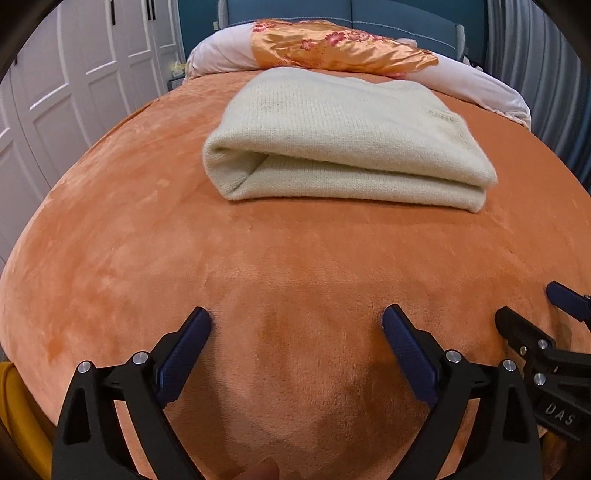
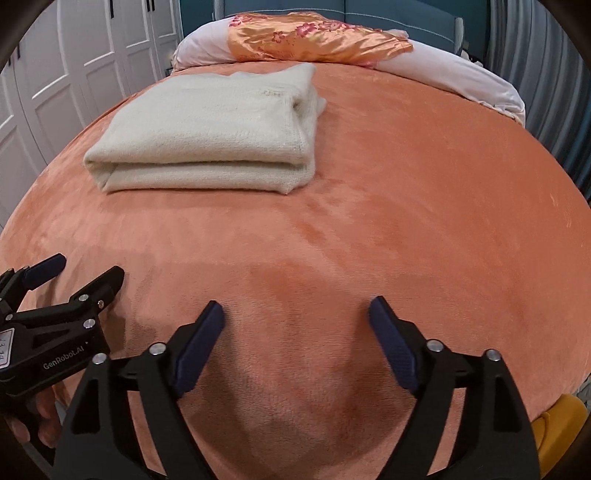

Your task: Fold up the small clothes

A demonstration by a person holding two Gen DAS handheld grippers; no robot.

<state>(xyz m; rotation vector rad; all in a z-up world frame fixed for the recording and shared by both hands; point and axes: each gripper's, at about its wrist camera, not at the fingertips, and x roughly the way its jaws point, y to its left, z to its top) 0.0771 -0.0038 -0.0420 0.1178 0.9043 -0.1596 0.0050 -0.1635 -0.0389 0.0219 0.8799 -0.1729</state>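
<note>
A home bedroom: wide bed [image 1: 110, 240] under an orange plush cover, satin floral pillow [image 1: 332, 48] against a blue padded headboard [image 1: 406, 22], white panelled wardrobe doors [image 1: 74, 81] alongside, curtains [image 1: 535, 74] opposite

An orange plush blanket [image 1: 147, 240] covers the bed. At its far end lies a pale pink pillow [image 1: 491, 88] under an orange floral satin cloth [image 1: 332, 51]. White wardrobe doors [image 1: 74, 74] stand left.
</note>
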